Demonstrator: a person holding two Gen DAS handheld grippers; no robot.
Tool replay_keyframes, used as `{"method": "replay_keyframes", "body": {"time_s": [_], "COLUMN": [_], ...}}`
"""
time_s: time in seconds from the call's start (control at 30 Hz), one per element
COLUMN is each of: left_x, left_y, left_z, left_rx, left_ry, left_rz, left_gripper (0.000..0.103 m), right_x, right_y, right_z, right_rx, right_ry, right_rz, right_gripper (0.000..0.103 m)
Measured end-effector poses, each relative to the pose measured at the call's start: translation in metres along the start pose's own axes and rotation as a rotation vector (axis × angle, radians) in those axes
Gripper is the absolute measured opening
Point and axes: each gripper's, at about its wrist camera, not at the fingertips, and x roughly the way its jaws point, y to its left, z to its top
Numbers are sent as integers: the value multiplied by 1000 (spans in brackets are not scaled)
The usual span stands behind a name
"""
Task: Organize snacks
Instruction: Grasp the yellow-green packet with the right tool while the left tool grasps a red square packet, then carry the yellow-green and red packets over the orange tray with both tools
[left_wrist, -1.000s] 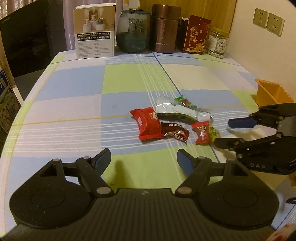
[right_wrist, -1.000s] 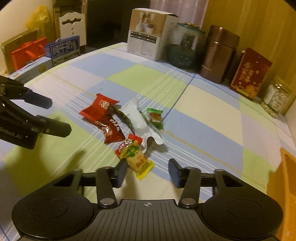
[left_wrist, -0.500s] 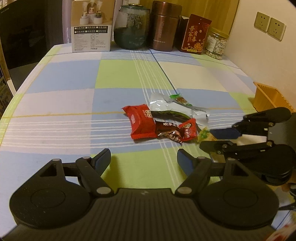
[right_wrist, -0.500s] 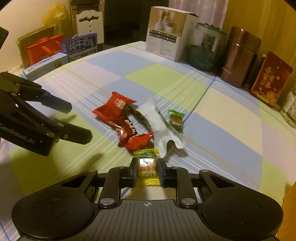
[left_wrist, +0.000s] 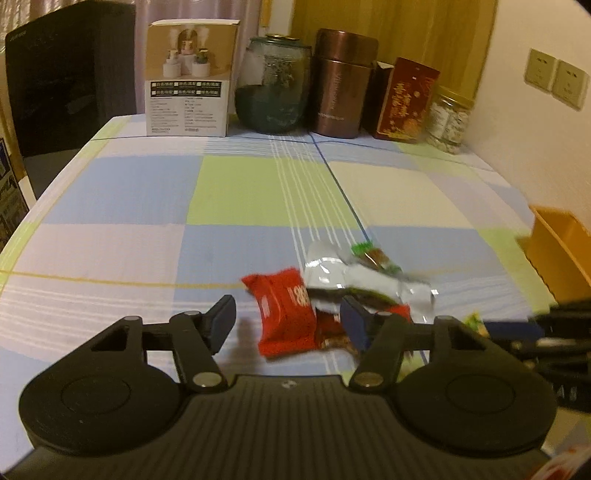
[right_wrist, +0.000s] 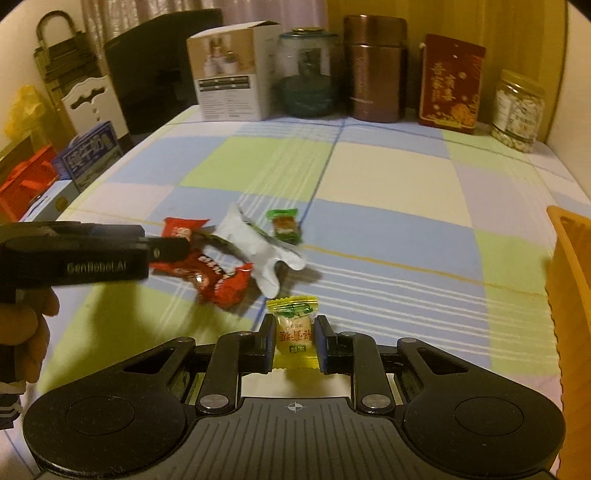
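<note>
Four loose wrappers (right_wrist: 236, 258) crowd beside right claw (right_wrist: 294, 341), clamping yellow candy (right_wrist: 294, 328).

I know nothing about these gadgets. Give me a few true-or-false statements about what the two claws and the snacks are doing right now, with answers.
1. The right claw is shut on the yellow candy. True.
2. The left claw grips the red packet. False: it is open, with the packet lying between its fingers on the cloth.
3. The green-wrapped sweet lies beside the silver packet. True.
4. The orange bin holds the silver packet. False: that packet lies on the tablecloth.
</note>
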Motion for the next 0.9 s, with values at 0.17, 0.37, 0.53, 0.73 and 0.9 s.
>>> {"method": "replay_keyframes", "body": {"time_s": [0.17, 0.37, 0.53, 0.73, 0.9], "left_x": [17, 18, 8, -13, -46], "left_y": [1, 3, 0, -2, -8], "left_z": [7, 3, -5, -18, -25], "left_rx": [-13, 33, 93, 86, 43], "left_ry": [6, 27, 43, 70, 62], "left_rz": [1, 43, 59, 53, 47], "left_gripper": [56, 34, 25, 23, 23], "right_x": [3, 3, 1, -9, -30], "right_y": [-7, -12, -11, -9, 0], "right_z": [-2, -2, -4, -9, -19], "right_rx": [29, 52, 56, 86, 135], "right_ry": [11, 8, 2, -12, -39], "right_rz": [-10, -18, -15, -24, -35], "right_gripper": [22, 22, 22, 22, 22]}}
